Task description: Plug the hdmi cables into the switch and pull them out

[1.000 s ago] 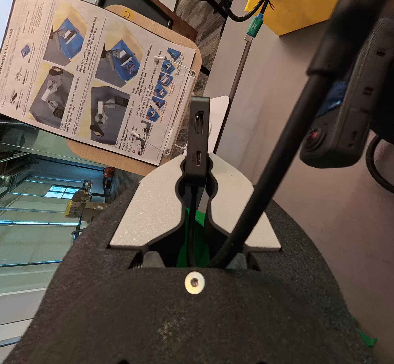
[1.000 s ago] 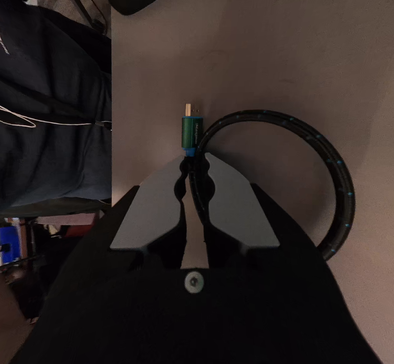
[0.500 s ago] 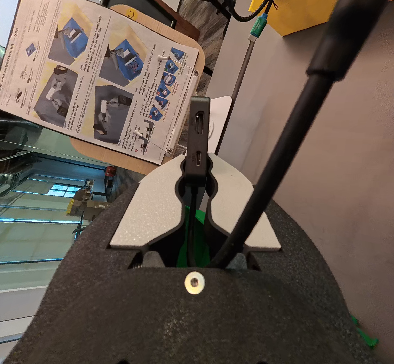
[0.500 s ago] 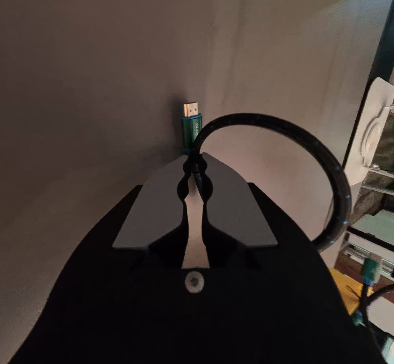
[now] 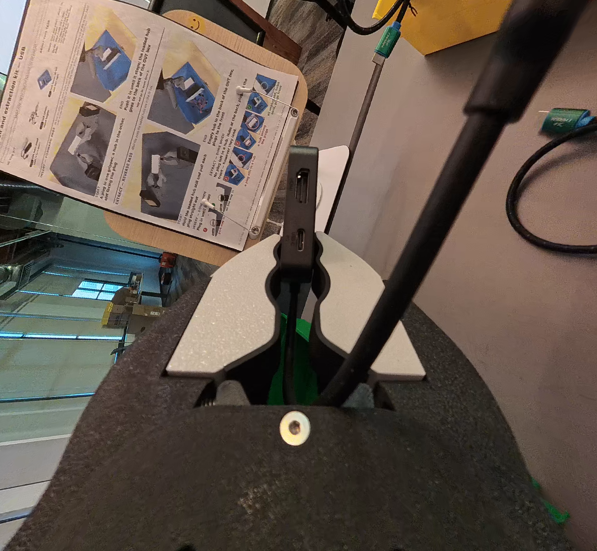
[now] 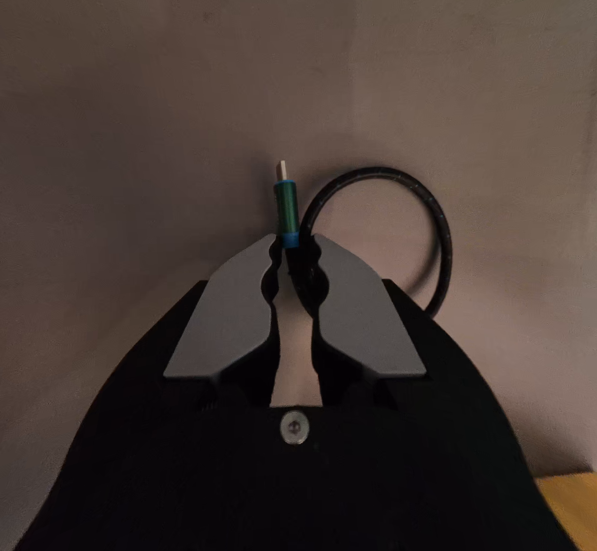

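Left tongs (image 5: 295,241) clench the black switch (image 5: 299,202); right tongs (image 6: 292,238) clench a green-plugged cable (image 6: 286,209).

The left tool (image 5: 296,238) has pale grey speckled fingers (image 5: 235,306) on a matte black grainy body, clamping a slim black plastic switch (image 5: 300,202). The right tool (image 6: 292,238) pinches a black braided cable flecked blue (image 6: 429,212), its metallic green plug (image 6: 286,209) blue-collared and gold-tipped. A bright yellow box (image 5: 458,9) sits on the plain grey worktop (image 5: 484,277).
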